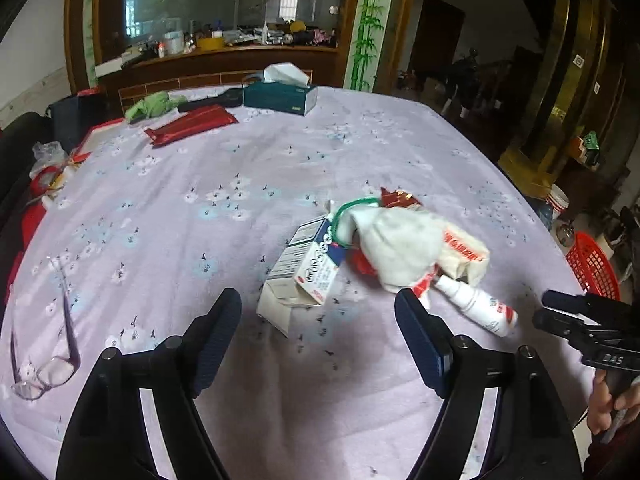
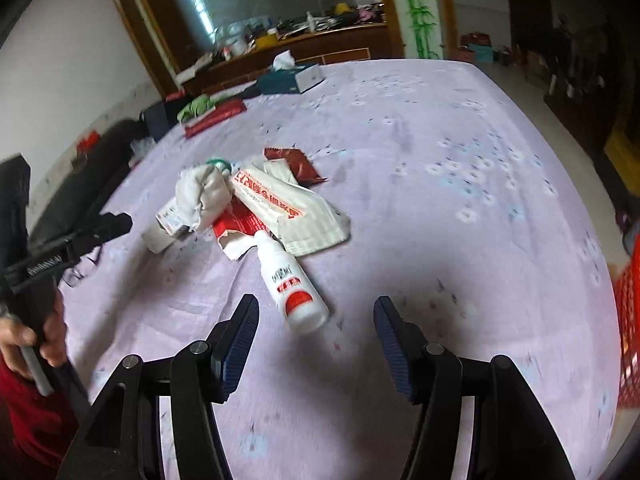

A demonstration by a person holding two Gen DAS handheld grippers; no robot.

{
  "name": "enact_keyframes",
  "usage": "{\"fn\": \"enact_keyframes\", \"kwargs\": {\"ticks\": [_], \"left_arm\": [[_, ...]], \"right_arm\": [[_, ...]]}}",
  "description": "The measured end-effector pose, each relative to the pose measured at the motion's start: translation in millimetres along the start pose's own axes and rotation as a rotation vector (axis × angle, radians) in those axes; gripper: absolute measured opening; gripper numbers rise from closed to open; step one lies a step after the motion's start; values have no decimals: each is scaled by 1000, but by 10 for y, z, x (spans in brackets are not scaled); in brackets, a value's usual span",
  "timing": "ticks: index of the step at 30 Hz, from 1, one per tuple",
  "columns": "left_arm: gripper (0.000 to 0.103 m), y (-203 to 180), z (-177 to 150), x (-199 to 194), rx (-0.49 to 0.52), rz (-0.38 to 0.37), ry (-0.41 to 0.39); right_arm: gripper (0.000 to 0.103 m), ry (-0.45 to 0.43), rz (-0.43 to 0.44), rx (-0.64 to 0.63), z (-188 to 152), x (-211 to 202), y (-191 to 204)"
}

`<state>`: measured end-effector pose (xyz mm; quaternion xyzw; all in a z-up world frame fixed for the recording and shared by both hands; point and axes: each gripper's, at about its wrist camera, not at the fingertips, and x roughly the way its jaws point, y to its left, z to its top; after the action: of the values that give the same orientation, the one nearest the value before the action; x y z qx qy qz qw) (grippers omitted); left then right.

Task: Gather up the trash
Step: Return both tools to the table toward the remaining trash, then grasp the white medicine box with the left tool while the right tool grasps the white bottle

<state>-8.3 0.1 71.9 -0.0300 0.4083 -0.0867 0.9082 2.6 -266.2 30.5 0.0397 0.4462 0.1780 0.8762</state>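
A heap of trash lies on the lilac flowered tablecloth (image 1: pixel 280 168). It holds a torn white-and-blue carton (image 1: pixel 304 276), a crumpled white cloth (image 1: pixel 396 248) with a green cord, red wrappers, a flat printed pouch (image 2: pixel 296 208) and a white plastic bottle (image 2: pixel 294 288) lying on its side. My left gripper (image 1: pixel 318 320) hovers open just short of the carton. My right gripper (image 2: pixel 316 328) is open too, its fingers either side of the bottle's base without touching it. The right gripper (image 1: pixel 560 308) also shows at the right edge of the left wrist view.
Eyeglasses (image 1: pixel 48 368) lie at the near left. A teal tissue box (image 1: pixel 280 94), a green cloth (image 1: pixel 154 105) and a red packet (image 1: pixel 192 124) sit at the far side. A red plastic basket (image 1: pixel 592 266) stands off the table's right edge. A hand (image 2: pixel 28 344) holds the left gripper.
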Motion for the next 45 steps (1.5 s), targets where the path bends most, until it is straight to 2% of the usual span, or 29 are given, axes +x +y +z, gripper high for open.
{"fn": "enact_keyframes", "kwargs": {"ticks": [3,7,11,13,19,22,24,28,32,36,40,45], "left_arm": [[78,64,4,112,17,-9,25],[78,-3,39,276,93,-28,58],[78,-105,78,442,154,-10,81],[78,-147,104,542,179,11,93],[78,-199,158,776,217,99,99],[75,-180,181,851,208,113,89],[52,-164,181,892,199,120,93],[47,-104,171,858,148,112,79],[46,-70,61,665,93,75,80],[44,-34,-139,445,28,-8,95],[44,-57,-335,222,8,-69,101],[45,-101,-425,218,20,-51,113]], "right_arm": [[64,29,-34,-53,34,162,66],[64,46,-63,-107,51,294,161],[63,63,-79,-137,36,397,242],[44,78,-87,-148,11,435,276],[36,101,-49,-95,-89,333,244],[36,103,-22,-69,-174,243,226],[35,97,-7,-51,-226,182,210],[35,89,18,-27,-304,103,198],[35,95,30,-20,-370,72,203],[35,103,38,-25,-396,61,215],[35,120,45,-29,-410,92,240],[35,123,38,-39,-401,124,289]]}}
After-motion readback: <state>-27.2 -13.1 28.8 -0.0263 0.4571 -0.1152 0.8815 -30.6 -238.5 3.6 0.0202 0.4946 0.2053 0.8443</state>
